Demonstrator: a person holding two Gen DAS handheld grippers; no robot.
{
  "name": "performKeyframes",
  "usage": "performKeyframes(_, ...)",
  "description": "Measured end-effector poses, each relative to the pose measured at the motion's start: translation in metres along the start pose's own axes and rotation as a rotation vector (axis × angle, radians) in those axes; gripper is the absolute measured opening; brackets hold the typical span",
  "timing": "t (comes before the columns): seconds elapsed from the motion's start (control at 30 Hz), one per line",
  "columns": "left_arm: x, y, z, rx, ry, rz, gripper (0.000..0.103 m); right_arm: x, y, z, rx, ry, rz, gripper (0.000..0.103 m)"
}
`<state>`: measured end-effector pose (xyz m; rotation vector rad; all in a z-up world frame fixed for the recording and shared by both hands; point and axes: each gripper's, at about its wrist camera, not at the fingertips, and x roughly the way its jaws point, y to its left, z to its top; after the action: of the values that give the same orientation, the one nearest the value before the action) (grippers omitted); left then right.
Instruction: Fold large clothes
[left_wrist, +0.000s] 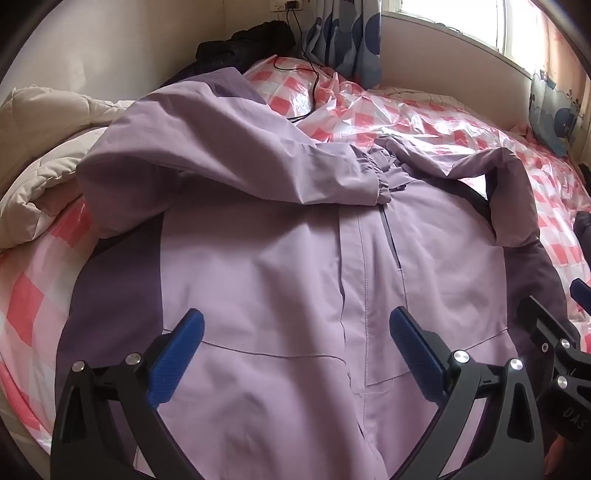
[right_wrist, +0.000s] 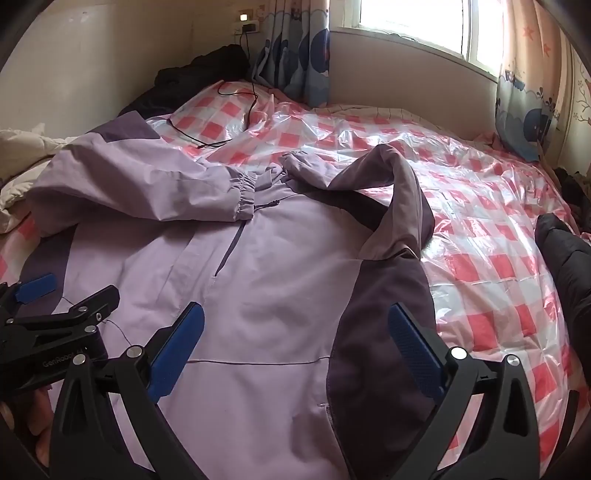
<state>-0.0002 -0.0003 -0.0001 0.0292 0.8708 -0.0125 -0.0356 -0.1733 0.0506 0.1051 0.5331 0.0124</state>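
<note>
A bed (right_wrist: 461, 206) fills both wrist views, covered by a glossy plastic sheet (right_wrist: 480, 266) checked in pink and white. A bright window (right_wrist: 413, 18) sits above the far side of the bed, with patterned blue curtains (right_wrist: 303, 48) hanging on either side of it.

A large lilac jacket (right_wrist: 266, 280) with darker purple side panels lies front up across the near part of the bed, its closed zip running away from the cameras. Both sleeves are folded inward over the chest: the left sleeve (left_wrist: 236, 155) lies across the upper front with its gathered cuff near the zip, and the right sleeve (right_wrist: 391, 192) arches up and bends back toward the collar.

A cream quilt (left_wrist: 40, 155) is bunched at the left edge of the bed, just beside the jacket's shoulder. A heap of black clothing (right_wrist: 207, 66) sits at the far corner by the wall, and a thin black cable (right_wrist: 236, 110) trails from a wall socket onto the sheet.

The left hand-held gripper (left_wrist: 295, 354) hovers over the jacket's lower front, its blue-padded fingers spread wide and holding nothing. The right hand-held gripper (right_wrist: 295, 350) hovers over the jacket's hem near the dark right panel, fingers likewise spread wide and empty
</note>
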Motion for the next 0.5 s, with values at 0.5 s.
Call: performKeyframes(0.5,0.006,-0.021,-0.001,0.002,-0.003,0.003,0.096,0.0,-0.001,-0.001,0.002,0.0,0.003,0.096)
